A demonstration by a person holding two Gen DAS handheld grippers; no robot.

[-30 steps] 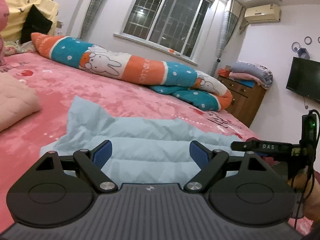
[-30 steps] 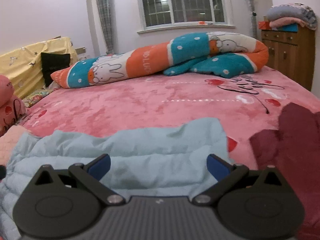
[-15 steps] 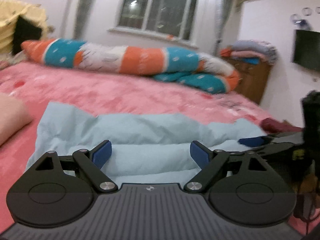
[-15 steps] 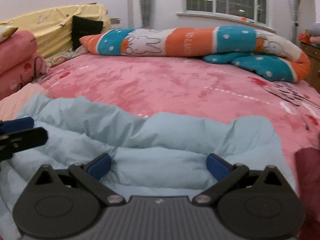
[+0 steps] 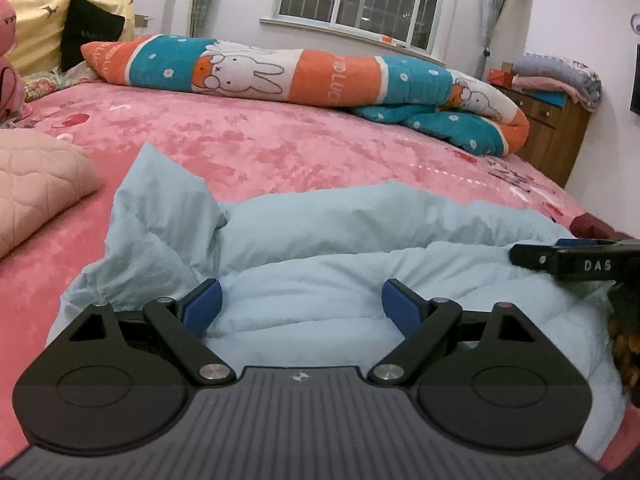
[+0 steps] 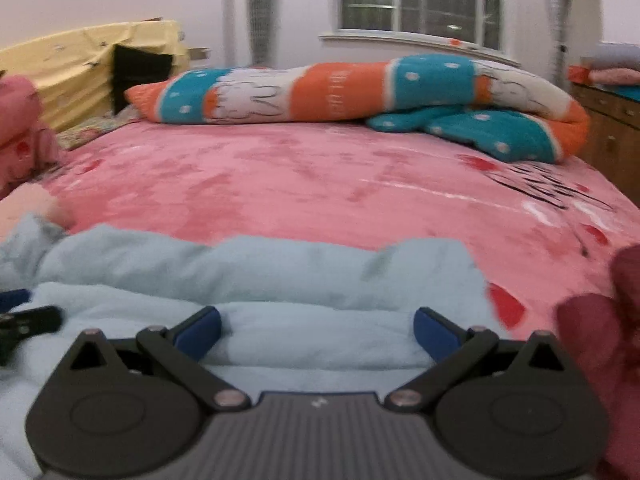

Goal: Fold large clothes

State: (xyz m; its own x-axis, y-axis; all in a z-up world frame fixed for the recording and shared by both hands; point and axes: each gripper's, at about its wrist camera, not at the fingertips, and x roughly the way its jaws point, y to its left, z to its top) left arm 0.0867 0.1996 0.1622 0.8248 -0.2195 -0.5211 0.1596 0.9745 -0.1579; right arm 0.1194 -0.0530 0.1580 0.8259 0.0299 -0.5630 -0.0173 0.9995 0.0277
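Both the left gripper (image 5: 301,300) and right gripper (image 6: 316,330) are hovering spread apart over the half-folded light blue padded jacket (image 5: 320,248) on the bed (image 5: 260,148), seemingly needing a fresh grasp on its near edge

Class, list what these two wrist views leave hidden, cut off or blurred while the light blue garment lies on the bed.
- Light blue garment, left wrist view: near edge hidden behind the left gripper, so its type is unclear.
- Dark red cloth, right wrist view: cut off by the right edge.
- Right gripper, right wrist view: blurred; contact with the garment unclear.
- Rolled rabbit-print quilt, right wrist view: lettering blurred.
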